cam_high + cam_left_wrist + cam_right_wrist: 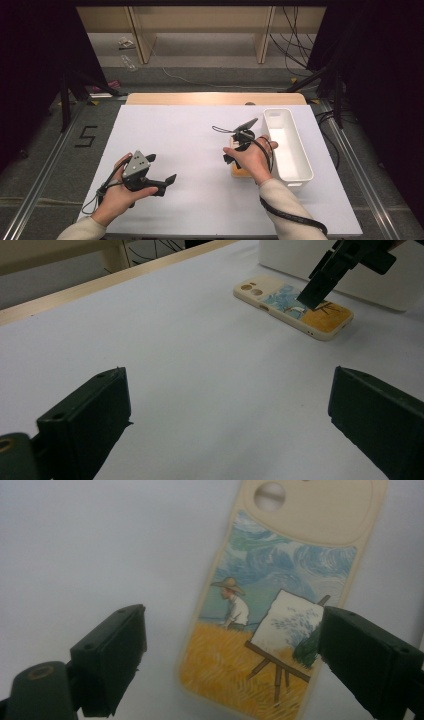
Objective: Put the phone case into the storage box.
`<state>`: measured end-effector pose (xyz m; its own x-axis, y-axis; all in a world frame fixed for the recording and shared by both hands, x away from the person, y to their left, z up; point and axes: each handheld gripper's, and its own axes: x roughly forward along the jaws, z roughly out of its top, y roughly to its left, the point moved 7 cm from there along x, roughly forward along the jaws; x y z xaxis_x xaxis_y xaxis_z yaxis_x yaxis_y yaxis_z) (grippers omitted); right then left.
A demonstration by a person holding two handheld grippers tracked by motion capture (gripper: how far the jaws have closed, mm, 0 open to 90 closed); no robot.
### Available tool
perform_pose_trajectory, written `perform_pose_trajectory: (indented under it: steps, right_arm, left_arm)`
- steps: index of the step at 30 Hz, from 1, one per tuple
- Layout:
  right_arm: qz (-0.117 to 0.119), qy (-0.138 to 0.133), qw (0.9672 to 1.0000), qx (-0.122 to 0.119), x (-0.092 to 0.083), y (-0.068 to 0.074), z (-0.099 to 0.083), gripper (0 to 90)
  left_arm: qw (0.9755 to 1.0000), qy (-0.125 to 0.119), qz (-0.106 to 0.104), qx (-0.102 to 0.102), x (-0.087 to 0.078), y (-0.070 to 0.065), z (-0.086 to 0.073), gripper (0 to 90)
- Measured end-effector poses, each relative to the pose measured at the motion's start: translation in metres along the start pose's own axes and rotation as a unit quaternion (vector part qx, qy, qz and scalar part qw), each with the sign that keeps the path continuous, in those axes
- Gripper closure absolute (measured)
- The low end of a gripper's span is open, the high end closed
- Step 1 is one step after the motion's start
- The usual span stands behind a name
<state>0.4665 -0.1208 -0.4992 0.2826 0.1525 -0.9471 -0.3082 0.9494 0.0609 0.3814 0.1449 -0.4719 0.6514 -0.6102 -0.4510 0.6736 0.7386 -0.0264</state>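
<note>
On the white surface (170, 135): one phone case (280, 630), one white bin (287, 145).
Lying flat, painted with a hatted figure, easel, wheat field; left hand-held gripper (162, 184) and right hand-held gripper (230, 660) both apart, seemingly touching nothing.

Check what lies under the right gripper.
A phone case with a painted picture lies flat on the white table below the open right gripper; whatever is beneath the case is covered.

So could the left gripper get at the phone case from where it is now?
Probably yes. The left gripper is open, and bare table lies between it and the phone case. But the right gripper hangs over the case and would crowd it.
</note>
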Motion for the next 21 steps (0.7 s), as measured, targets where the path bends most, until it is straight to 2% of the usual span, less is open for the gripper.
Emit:
perform_pose_trajectory:
  steps: [6,10,21]
  right_arm:
    - [-0.026,0.013,0.9995,0.011,0.009,-0.007,-0.001,6.0]
    - [-0.018,0.017,0.9994,0.023,0.012,-0.005,-0.002,1.4]
    - [-0.04,0.023,0.9981,0.041,0.02,-0.008,-0.001,1.3]
  left_arm:
    - [1.0,0.001,-0.002,0.001,0.001,0.0,0.0,3.1]
    - [1.0,0.001,-0.002,0.001,0.001,-0.001,0.0,3.1]
    - [1.0,0.001,-0.003,0.002,0.001,-0.002,0.0,3.1]
